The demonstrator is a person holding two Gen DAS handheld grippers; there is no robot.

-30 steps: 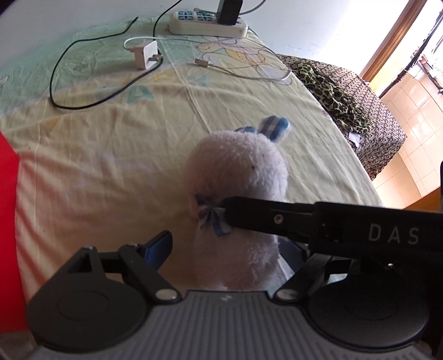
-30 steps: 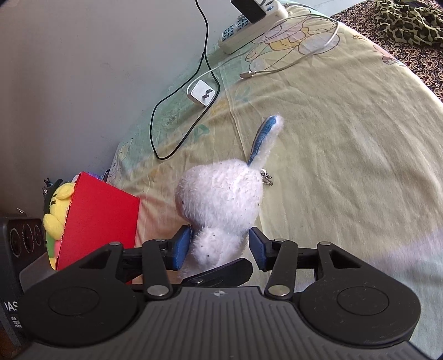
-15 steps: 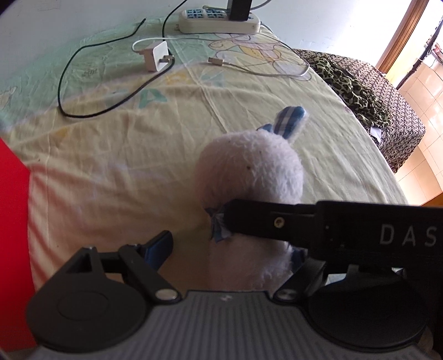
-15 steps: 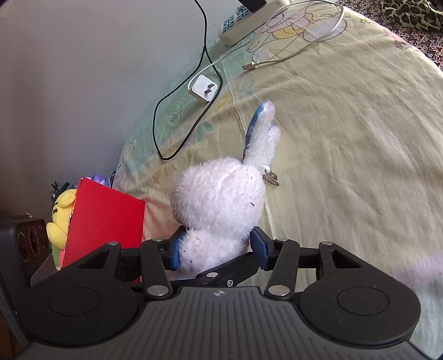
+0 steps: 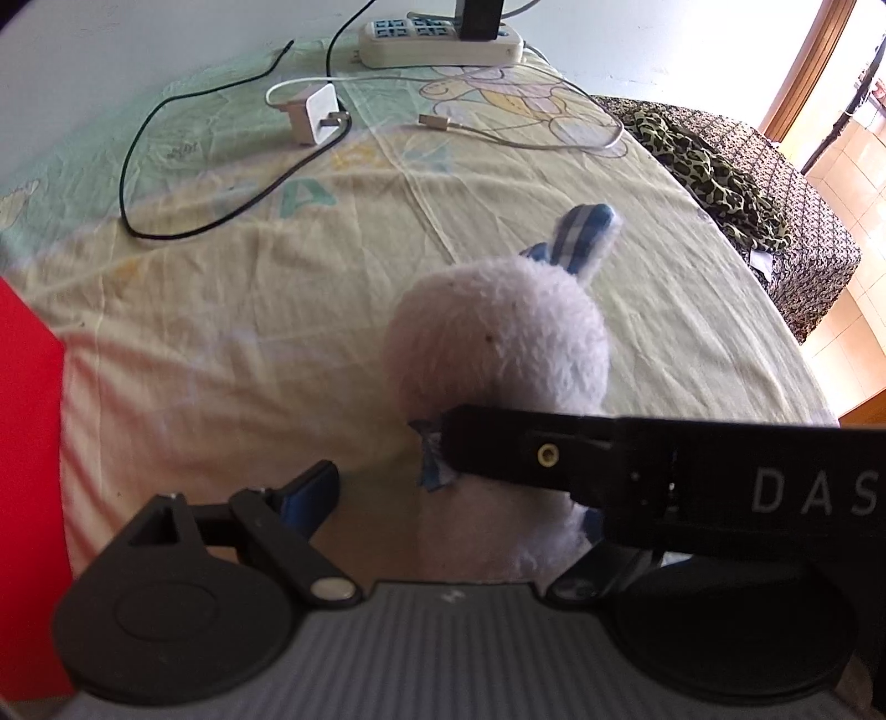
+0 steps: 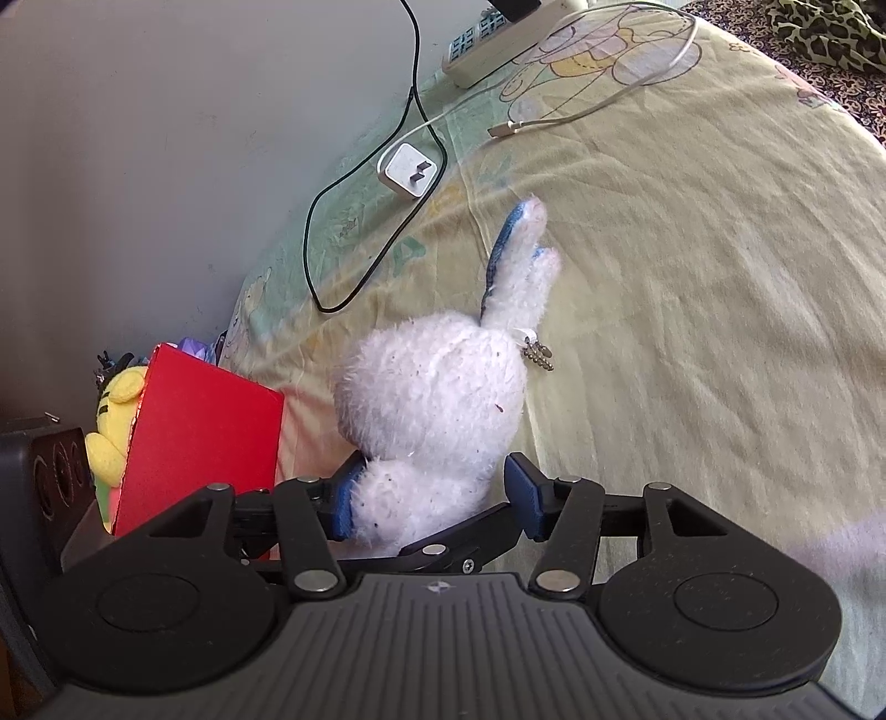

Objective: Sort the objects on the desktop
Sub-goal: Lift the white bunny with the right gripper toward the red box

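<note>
Bedsheet (image 6: 692, 310) unchanged; rabbit plush (image 6: 437, 387) now higher

Cables and clutter on the sheet

I see a power strip (image 5: 440, 37) by the wall, a white charger (image 5: 315, 113) below it, a black cable (image 5: 166, 166) looping left and a white cable (image 5: 520, 135) curling right. Beyond the sheet's (image 5: 221, 310) edge lies leopard-print cloth (image 5: 714, 171).

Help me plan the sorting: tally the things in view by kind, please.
Plush toys: 2 (white rabbit, yellow toy)
Red boxes: 1
Power strips: 1
Chargers: 1
Loose cables: 2 (black cable, white cable)
Total: 7
</note>
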